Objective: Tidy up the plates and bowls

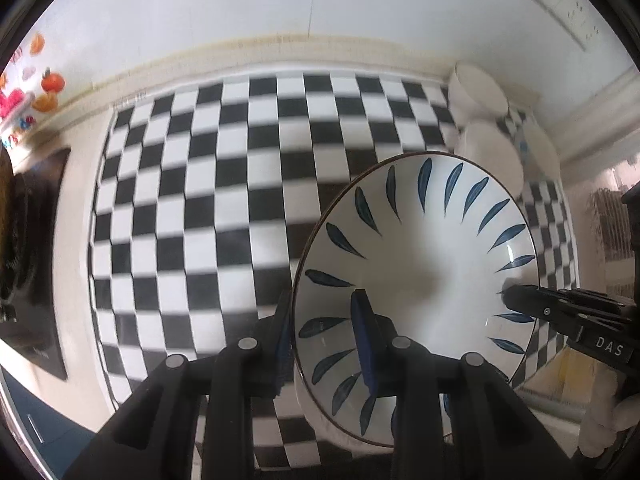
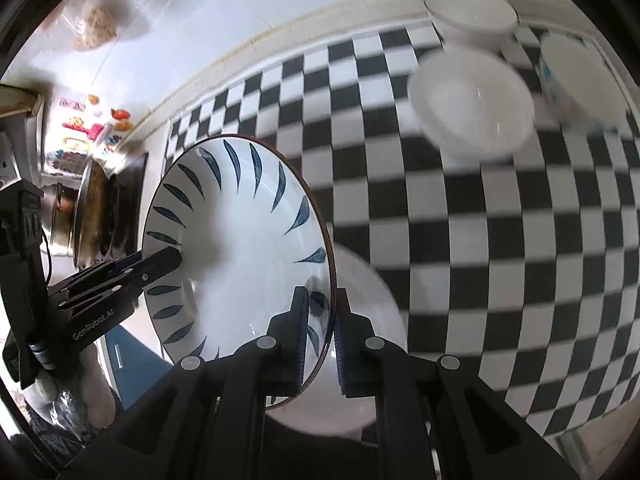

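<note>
Gripping one leaf-patterned bowl (image 1: 420,264) by opposite rims, left tongs (image 1: 326,332) and right tongs (image 2: 322,332) clamped, bowl empty

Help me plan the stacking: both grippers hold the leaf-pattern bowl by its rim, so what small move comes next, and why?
Probably carry the leaf-pattern bowl level toward the white bowls at the far corner of the checkered mat. The left gripper and right gripper clamp opposite rim edges, with nothing under the bowl.

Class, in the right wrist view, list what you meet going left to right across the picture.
Other hand-held gripper → blue-leaf bowl → this hand-held gripper pinching its rim → plain white bowl on the checkered cloth.
</note>
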`<state>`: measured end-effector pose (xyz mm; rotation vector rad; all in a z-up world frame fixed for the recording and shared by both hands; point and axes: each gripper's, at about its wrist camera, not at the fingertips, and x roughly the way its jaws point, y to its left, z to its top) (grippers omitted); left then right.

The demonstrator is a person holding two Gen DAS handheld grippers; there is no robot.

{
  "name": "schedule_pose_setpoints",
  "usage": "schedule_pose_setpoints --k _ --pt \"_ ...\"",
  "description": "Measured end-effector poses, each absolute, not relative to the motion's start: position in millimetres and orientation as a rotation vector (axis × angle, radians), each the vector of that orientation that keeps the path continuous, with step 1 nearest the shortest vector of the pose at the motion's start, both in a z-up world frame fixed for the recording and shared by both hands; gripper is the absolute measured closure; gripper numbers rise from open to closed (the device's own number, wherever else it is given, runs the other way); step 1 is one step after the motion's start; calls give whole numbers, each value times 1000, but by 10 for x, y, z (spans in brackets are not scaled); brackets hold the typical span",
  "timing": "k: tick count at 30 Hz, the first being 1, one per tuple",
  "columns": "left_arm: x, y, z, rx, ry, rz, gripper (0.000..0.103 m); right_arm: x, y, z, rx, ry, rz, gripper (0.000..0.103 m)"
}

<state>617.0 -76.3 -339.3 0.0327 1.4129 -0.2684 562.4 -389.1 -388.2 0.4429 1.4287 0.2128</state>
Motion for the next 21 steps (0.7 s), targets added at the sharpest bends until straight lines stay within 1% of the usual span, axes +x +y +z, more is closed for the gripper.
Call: schedule_pose_setpoints --k 5,11,21 --pt "5897 -810 -3697 41 1492 -267 77 5321 -3883 -4234 465 1491 199 89" --pt "5743 -906 -3963 84 1545 -268 77 5091 -3903 -4596 466 1545 183 89" --pt "5694 -1039 -4221 130 1605 -249 77 5073 -3848 -4752 417 1573 173 90"
